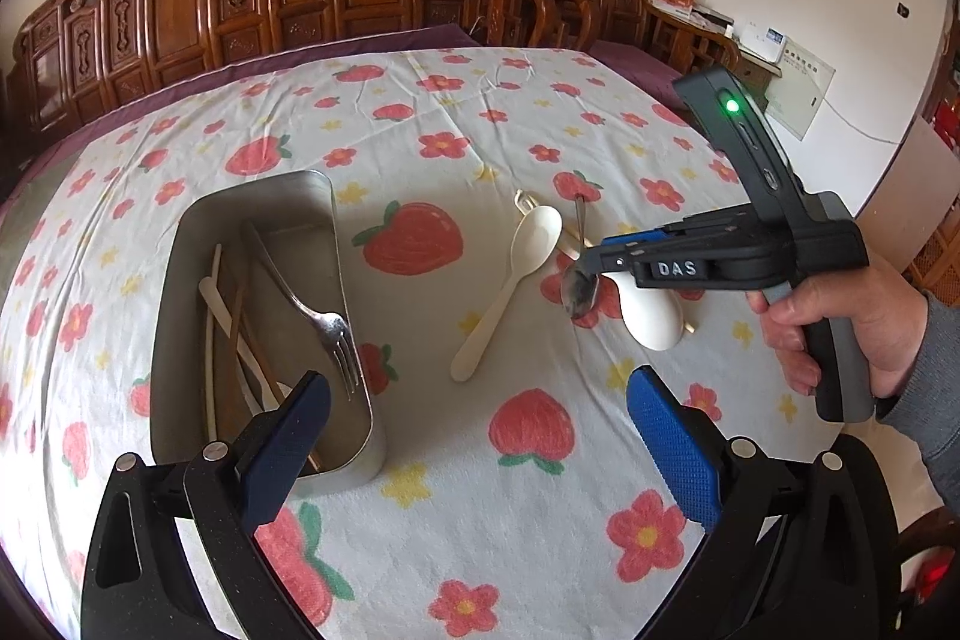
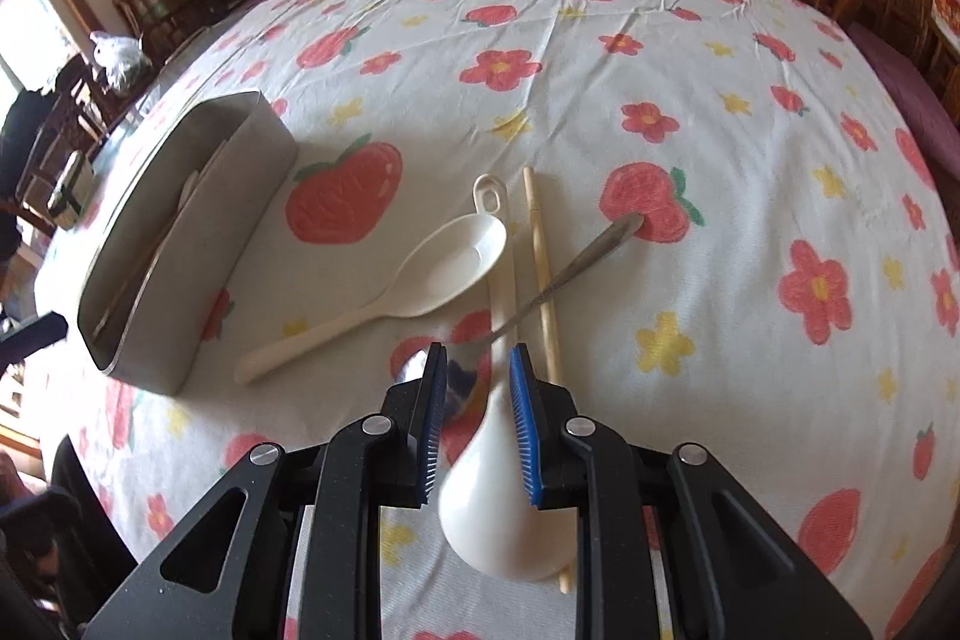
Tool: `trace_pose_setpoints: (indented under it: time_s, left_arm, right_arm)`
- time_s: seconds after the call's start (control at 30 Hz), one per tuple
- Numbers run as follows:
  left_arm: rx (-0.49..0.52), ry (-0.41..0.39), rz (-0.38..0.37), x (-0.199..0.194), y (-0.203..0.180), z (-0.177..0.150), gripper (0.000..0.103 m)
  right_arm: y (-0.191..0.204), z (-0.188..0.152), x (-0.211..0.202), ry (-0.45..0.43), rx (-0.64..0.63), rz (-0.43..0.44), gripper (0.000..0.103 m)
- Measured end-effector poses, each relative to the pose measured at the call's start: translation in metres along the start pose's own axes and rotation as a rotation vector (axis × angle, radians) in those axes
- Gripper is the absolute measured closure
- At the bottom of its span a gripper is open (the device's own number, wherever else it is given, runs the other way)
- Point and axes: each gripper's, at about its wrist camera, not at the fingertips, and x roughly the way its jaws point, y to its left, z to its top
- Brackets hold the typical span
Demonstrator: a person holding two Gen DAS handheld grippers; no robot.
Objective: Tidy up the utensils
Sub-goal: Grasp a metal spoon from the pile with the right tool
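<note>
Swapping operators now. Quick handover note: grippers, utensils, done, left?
Left gripper: open, holding nothing, hovering beside the metal tin.
Right gripper: low over the loose pile, jaws either side of the metal spoon bowl; whether it is gripped I cannot tell.
Done: fork and several light and wooden sticks already in the tin.
Left on the tablecloth: flat white spoon, deep white spoon, single chopstick, and the metal spoon lying across both.
</note>
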Motion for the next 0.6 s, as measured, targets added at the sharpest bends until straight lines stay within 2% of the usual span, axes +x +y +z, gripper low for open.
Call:
trace_pose_setpoints:
  time_s: [0.27,0.33,0.4,0.53,0.6]
  left_arm:
    - [-0.002,-0.003,-0.004,-0.002,0.001,0.0,0.008]
    - [-0.005,-0.003,-0.007,-0.002,0.001,-0.001,0.008]
    - [-0.008,-0.003,-0.009,-0.004,0.001,-0.002,0.008]
    - [-0.013,-0.003,-0.012,-0.006,0.002,-0.006,0.008]
    - [-0.014,-0.002,-0.012,-0.006,0.002,-0.008,0.008]
  right_arm:
    - [-0.014,0.014,0.017,0.035,0.221,-0.004,0.079]
    - [-0.014,0.015,0.021,0.045,0.235,-0.018,0.079]
    - [-0.012,0.016,0.022,0.037,0.244,-0.044,0.082]
    - [-0.014,0.015,0.018,0.024,0.272,-0.062,0.095]
    - [-0.015,0.016,0.017,0.026,0.273,-0.063,0.099]
